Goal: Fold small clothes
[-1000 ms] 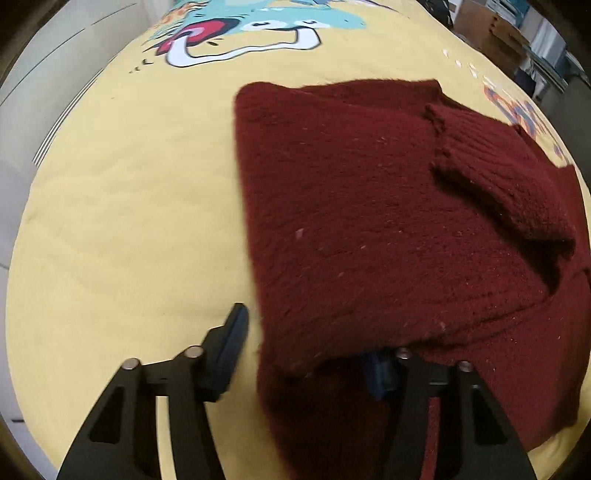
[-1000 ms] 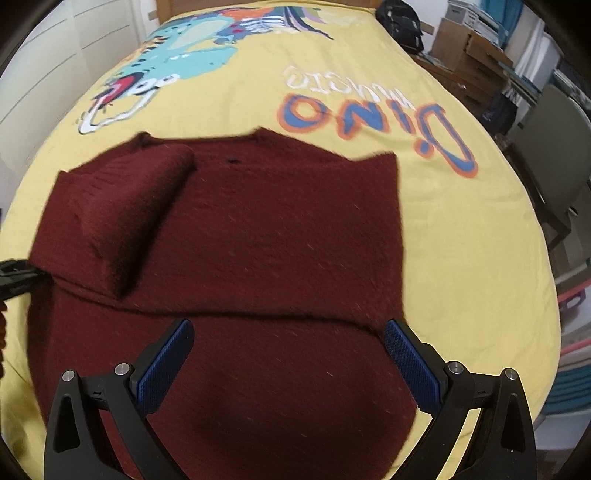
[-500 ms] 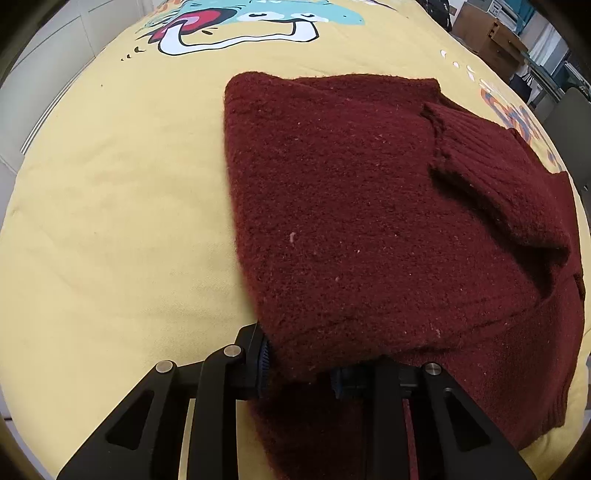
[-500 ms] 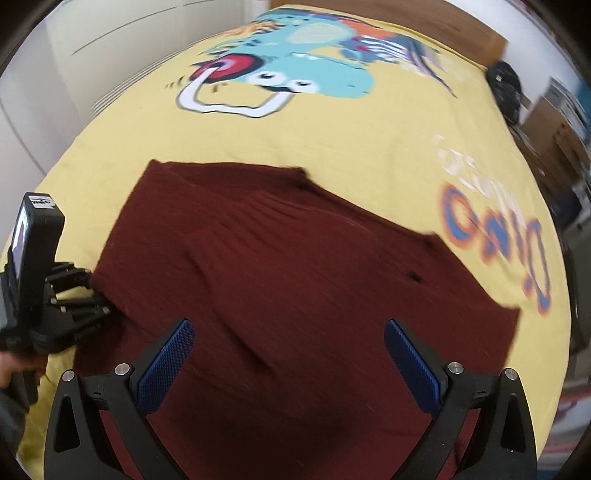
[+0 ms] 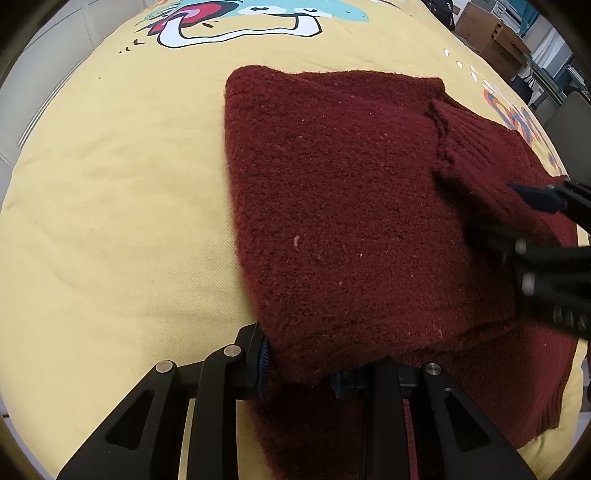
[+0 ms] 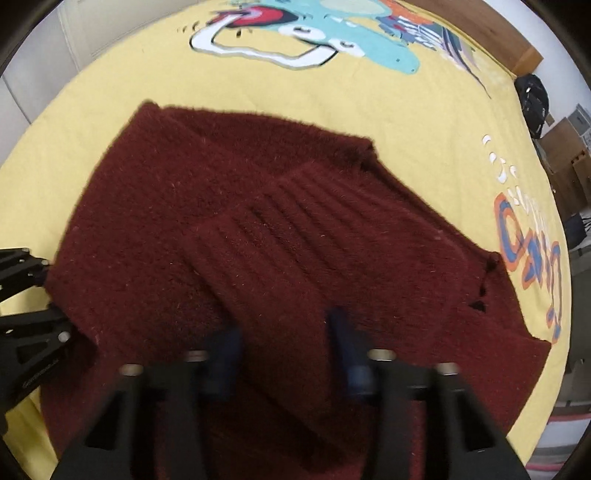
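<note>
A dark red knit sweater point(image 5: 351, 206) lies partly folded on a yellow printed bedsheet point(image 5: 110, 206). My left gripper point(image 5: 301, 373) is shut on the sweater's near folded edge. A ribbed sleeve point(image 6: 295, 236) lies folded across the sweater's body point(image 6: 155, 206). My right gripper point(image 6: 286, 350) hovers over the sleeve's near end, its jaws half closed around the knit and blurred by motion. The right gripper also shows at the right edge of the left wrist view point(image 5: 546, 236). The left gripper shows at the left edge of the right wrist view point(image 6: 33, 295).
The sheet carries a cartoon dinosaur print point(image 6: 303, 33) and orange-blue lettering point(image 6: 532, 251). Cardboard boxes point(image 5: 491, 40) and a dark bag point(image 6: 532, 99) stand beyond the bed's far right side. White cupboard fronts point(image 6: 44, 62) are at the left.
My left gripper closed on the sweater's edge. My right gripper swung left over the folded sleeve, came down toward it, and its jaws narrowed from wide open.
</note>
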A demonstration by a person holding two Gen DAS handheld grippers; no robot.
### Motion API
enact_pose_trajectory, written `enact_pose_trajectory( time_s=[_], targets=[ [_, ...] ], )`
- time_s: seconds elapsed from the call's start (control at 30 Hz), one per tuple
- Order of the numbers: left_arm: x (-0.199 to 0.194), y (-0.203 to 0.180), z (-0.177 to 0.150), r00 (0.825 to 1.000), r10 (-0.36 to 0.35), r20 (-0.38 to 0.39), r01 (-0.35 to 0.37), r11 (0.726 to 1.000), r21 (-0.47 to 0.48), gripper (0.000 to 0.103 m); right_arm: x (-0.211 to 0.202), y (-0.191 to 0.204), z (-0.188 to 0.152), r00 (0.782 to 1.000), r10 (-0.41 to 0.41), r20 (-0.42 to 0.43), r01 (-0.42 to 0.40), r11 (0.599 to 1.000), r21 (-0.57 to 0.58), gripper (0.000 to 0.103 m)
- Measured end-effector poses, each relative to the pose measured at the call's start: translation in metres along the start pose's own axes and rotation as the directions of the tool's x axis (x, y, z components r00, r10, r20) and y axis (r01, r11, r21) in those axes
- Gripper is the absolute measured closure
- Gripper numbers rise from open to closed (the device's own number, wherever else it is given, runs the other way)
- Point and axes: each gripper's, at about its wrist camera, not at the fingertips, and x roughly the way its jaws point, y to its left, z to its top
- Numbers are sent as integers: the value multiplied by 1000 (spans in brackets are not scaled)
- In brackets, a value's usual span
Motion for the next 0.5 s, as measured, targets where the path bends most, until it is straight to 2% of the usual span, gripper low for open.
enact_pose_trajectory(
  time_s=[0.2, 0.37, 0.5],
  targets=[
    [-1, 17, 0, 1000, -1, 5, 1, 1000, -2, 80, -46, -59, -22, 991, 83, 106, -98, 984, 150, 85],
    [-3, 15, -3, 1000, 10, 7, -10, 1000, 0, 80, -70, -113, -52, 984, 74, 159, -115, 957, 266, 85],
    [-4, 13, -4, 1000, 21, 9, -21, 1000, 0, 80, -77, -133, -70, 985, 61, 161, -112, 937, 330, 85]
  ],
)
